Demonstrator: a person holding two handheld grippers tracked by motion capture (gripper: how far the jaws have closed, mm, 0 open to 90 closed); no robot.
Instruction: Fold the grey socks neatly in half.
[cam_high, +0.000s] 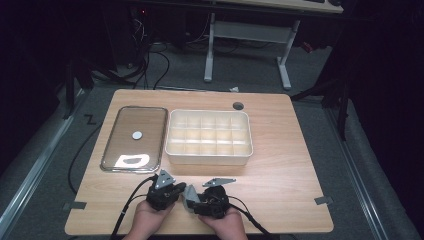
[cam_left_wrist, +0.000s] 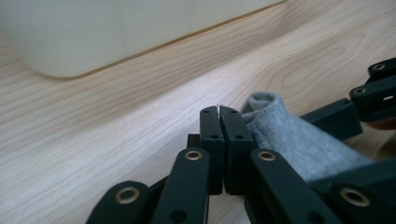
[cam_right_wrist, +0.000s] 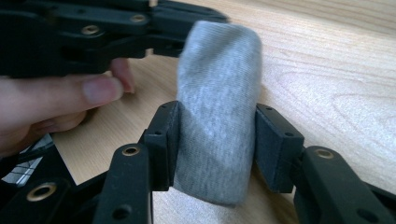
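Grey cloth roll (cam_right_wrist: 217, 116) clamped in right claw (cam_right_wrist: 217, 140); left claw (cam_left_wrist: 219, 112) pressed closed, empty, just beside roll.

1. The rolled sock (cam_right_wrist: 217, 116) was grey knit cloth — soft and finely ribbed.
2. The right claw (cam_right_wrist: 217, 144) looked matt black plastic with brass-coloured rivets.
3. The worktop (cam_high: 280, 165) was pale wood-grain — smooth, slightly sheened.

Dim lab: desk frame (cam_high: 247, 37), floor cables (cam_high: 150, 65), wood table (cam_high: 280, 170).
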